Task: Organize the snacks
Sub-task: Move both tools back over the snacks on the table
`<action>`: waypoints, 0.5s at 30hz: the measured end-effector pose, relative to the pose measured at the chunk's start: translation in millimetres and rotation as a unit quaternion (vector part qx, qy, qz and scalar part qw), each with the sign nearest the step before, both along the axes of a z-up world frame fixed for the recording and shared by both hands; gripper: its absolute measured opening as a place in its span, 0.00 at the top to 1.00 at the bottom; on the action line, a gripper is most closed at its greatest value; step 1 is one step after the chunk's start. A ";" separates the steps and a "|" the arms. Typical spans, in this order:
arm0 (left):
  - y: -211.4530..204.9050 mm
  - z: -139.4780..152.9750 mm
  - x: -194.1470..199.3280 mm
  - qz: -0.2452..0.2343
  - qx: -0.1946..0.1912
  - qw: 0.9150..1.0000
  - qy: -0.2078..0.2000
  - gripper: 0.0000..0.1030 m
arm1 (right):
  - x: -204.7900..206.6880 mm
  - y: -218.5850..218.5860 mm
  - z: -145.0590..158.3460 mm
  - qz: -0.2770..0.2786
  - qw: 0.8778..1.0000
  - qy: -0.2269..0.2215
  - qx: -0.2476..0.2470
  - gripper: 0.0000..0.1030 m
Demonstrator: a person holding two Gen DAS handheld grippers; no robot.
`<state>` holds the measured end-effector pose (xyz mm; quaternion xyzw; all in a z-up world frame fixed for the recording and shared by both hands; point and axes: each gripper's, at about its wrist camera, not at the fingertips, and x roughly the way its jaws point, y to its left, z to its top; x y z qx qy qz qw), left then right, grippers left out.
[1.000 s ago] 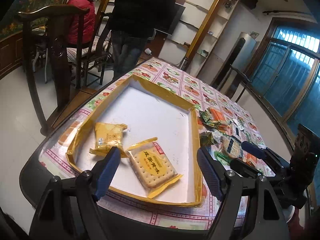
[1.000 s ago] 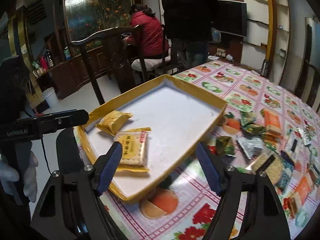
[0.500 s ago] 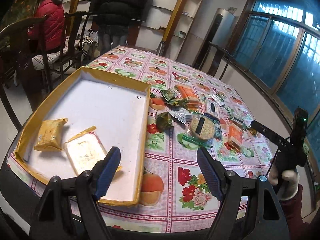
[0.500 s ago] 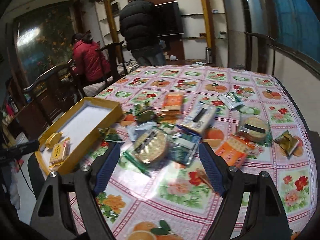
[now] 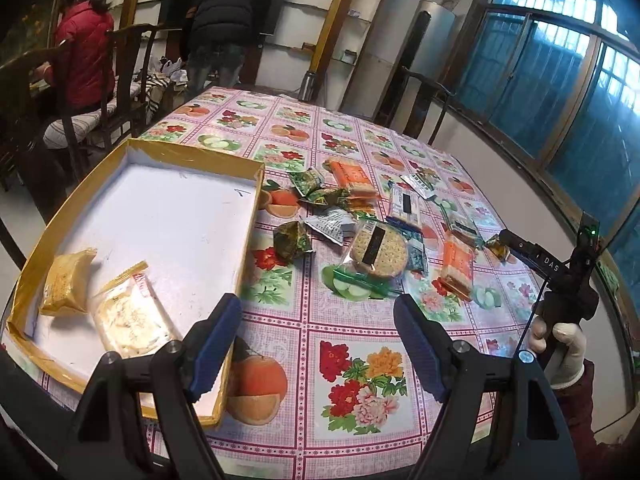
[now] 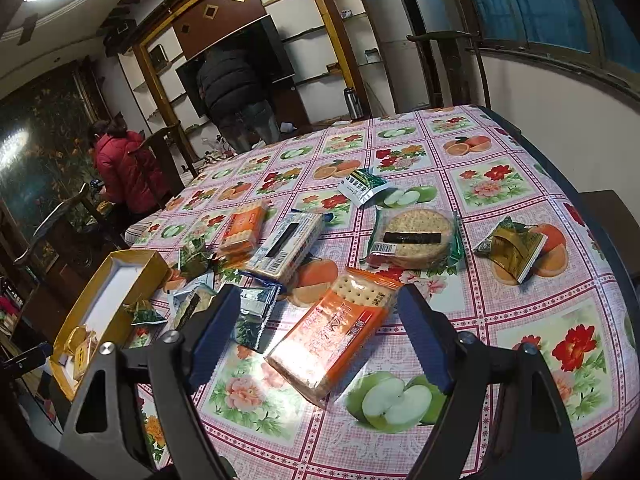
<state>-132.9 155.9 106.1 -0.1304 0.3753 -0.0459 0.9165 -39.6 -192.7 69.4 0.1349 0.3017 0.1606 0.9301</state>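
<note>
A gold-walled white tray [image 5: 256,184] lies on the table's left; it also shows in the right wrist view [image 6: 154,270]. It holds two yellow cracker packs [image 5: 66,282] [image 5: 130,316]. Several loose snacks lie to its right: a round cracker pack [image 5: 378,246], orange cracker packs [image 5: 458,266] [image 5: 352,174], green packets [image 5: 292,240]. My left gripper [image 5: 316,344] is open and empty above the tray's near right corner. My right gripper [image 6: 316,336] is open and empty, with an orange cracker pack [image 6: 332,328] lying between its fingers on the table.
The round table has a floral cloth [image 5: 360,368]. A second round cracker pack [image 6: 416,236], a gold-green packet [image 6: 512,248] and a blue-white pack [image 6: 288,244] lie beyond the right gripper. Chairs [image 5: 120,92] and two people [image 5: 216,28] are behind the table.
Both grippers have swung right, away from the tray toward the loose snacks. The right gripper has come down close over the orange cracker pack. Both stay open.
</note>
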 end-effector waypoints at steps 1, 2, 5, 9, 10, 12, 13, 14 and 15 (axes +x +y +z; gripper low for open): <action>-4.3 0.2 4.7 -0.010 0.001 1.000 0.001 0.24 | -0.6 -2.9 0.0 -0.004 1.000 -0.005 0.000 0.21; -8.5 -0.4 11.5 -0.020 0.003 1.000 0.006 0.24 | -1.3 -4.7 -0.5 -0.008 1.000 -0.007 -0.001 0.21; -26.0 -7.7 41.0 -0.050 0.008 0.998 0.031 0.24 | 0.5 -12.7 -4.8 -0.019 1.000 -0.004 -0.002 0.21; -60.3 -26.6 87.5 -0.092 0.025 0.993 0.066 0.24 | 8.3 -22.2 -15.2 -0.019 0.999 0.024 0.030 0.21; -67.6 -32.5 97.7 -0.102 0.022 0.992 0.075 0.24 | 9.8 -23.5 -17.4 -0.016 0.999 0.030 0.038 0.21; -81.3 -46.1 119.2 -0.121 0.018 0.988 0.090 0.24 | 12.0 -23.3 -20.5 -0.008 0.998 0.038 0.045 0.21; -85.6 -50.6 127.1 -0.121 0.023 0.988 0.089 0.24 | 13.0 -22.4 -22.2 -0.005 0.998 0.043 0.047 0.21; -90.5 -55.4 135.2 -0.126 0.032 0.988 0.086 0.24 | 14.5 -21.9 -24.5 -0.002 0.998 0.048 0.050 0.21; -96.0 -59.7 142.0 -0.133 0.047 0.987 0.082 0.24 | 15.4 -21.4 -26.4 -0.001 0.997 0.054 0.052 0.21</action>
